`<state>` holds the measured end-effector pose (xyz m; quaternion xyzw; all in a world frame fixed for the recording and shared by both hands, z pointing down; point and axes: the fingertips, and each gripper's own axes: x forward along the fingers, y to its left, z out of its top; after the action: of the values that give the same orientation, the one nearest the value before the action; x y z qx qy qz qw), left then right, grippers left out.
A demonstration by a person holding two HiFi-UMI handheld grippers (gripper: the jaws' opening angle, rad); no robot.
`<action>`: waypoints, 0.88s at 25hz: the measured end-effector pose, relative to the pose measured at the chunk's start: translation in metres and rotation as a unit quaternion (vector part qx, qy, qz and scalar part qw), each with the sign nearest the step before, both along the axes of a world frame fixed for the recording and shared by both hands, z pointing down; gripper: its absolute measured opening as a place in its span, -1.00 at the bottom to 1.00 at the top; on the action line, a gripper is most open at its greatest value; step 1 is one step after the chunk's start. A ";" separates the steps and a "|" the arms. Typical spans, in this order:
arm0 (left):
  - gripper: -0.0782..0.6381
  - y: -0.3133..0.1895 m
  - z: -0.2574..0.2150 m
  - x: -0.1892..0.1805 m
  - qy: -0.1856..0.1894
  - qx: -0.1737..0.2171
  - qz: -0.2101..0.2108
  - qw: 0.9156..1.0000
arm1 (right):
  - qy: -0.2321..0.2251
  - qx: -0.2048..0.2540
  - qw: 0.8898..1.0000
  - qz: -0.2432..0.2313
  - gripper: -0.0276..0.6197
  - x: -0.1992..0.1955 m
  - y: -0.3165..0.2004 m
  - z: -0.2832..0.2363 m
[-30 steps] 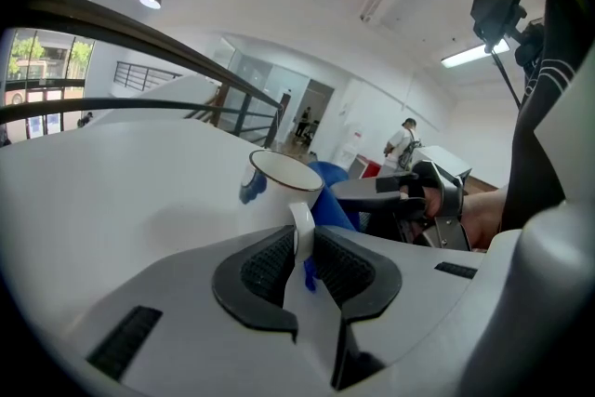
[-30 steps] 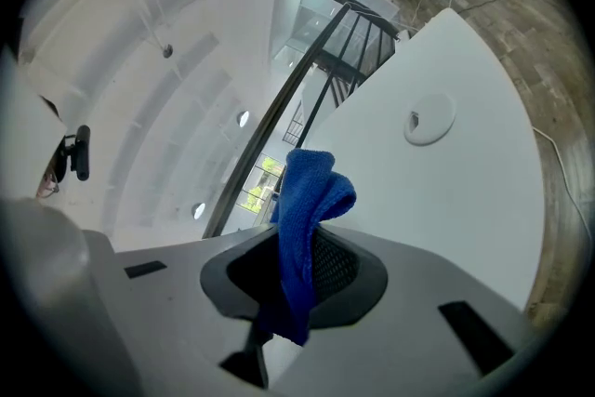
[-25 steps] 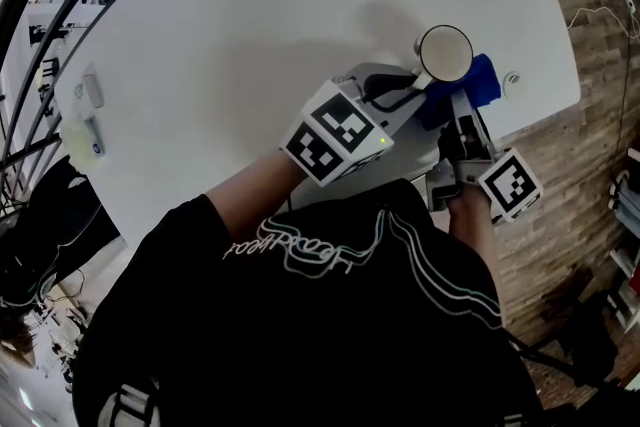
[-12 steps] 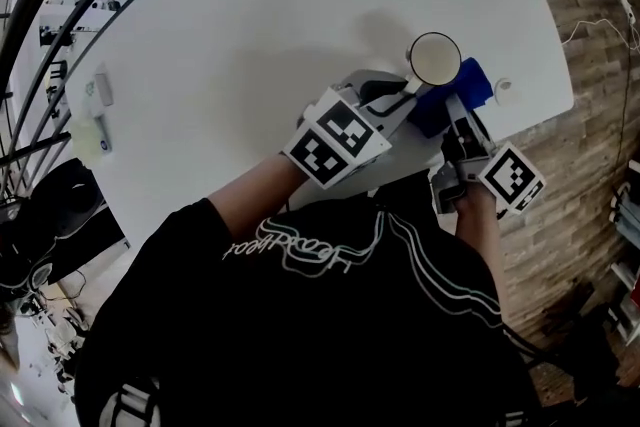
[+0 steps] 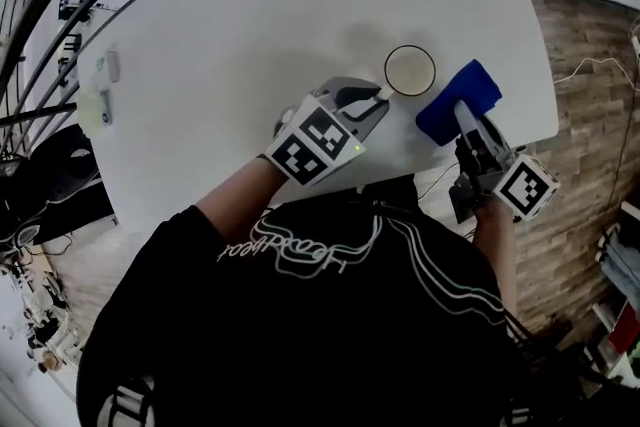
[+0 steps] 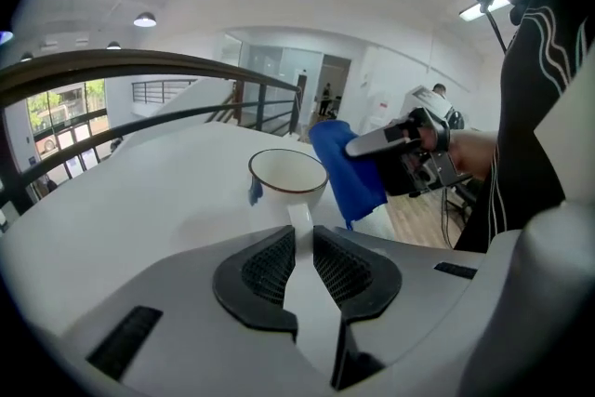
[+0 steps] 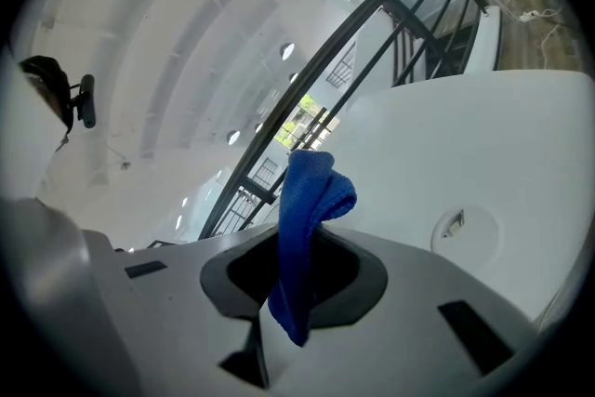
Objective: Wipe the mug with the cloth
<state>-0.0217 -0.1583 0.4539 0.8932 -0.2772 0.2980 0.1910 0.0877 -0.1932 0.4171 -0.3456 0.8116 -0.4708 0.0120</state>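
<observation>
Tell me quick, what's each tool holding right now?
Left tool: closed on the handle of the mug.
Right tool: closed on the cloth.

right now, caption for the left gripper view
Left hand-held gripper holds round white mug by handle, blue cloth alongside

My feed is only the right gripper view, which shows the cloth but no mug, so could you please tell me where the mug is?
Observer: In the head view the mug is just left of the cloth, over the white table.
Operator: Thank you; is anything holding it?
Observer: Yes, the left gripper is shut on its handle.
Operator: Is anything inside it?
Observer: No, the left gripper view shows it empty.
</observation>
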 end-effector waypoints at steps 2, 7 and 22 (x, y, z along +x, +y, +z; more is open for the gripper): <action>-0.60 -0.002 -0.001 0.000 -0.015 0.003 -0.017 1.000 | -0.009 0.003 1.000 -0.026 -0.73 0.003 -0.005 -0.005; -0.60 -0.005 -0.001 -0.002 -0.036 0.008 -0.060 0.998 | -0.037 0.010 0.996 -0.079 -0.73 -0.001 -0.016 -0.012; -0.59 -0.014 -0.002 -0.002 -0.062 0.038 -0.144 0.987 | -0.058 -0.013 0.979 -0.194 -0.73 -0.025 -0.028 0.005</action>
<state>-0.0238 -0.1724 0.4518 0.8303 -0.4255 0.3111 0.1809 0.0628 -0.2216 0.4221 -0.1535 0.8548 -0.4944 -0.0371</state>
